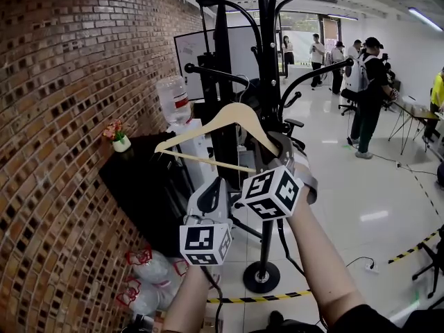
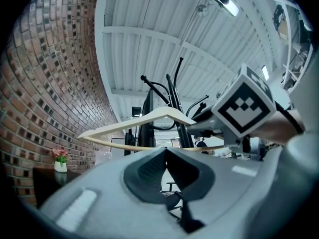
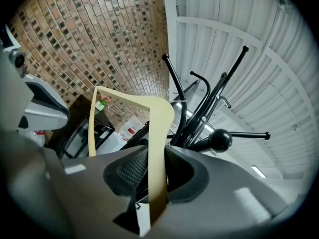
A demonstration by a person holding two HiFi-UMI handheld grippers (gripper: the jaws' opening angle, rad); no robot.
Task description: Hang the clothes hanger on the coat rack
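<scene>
Brick-walled room: clothes hanger (image 1: pixel 201 125) held up before coat rack (image 1: pixel 267 61)

Brick wall (image 1: pixel 55 116) ran along the left and a pale floor (image 1: pixel 361 186) spread to the right. Nearest, the left claw (image 1: pixel 214 186) was closed and empty, just below the clothes hanger's bottom bar. Beside it on the right, the right claw (image 1: pixel 281 151) pinched the wooden clothes hanger's right arm, holding it high and roughly level. Just beyond stood the black coat rack; whether the hook touched a peg could not be told. Far right, people (image 1: pixel 368 96) stood.
</scene>
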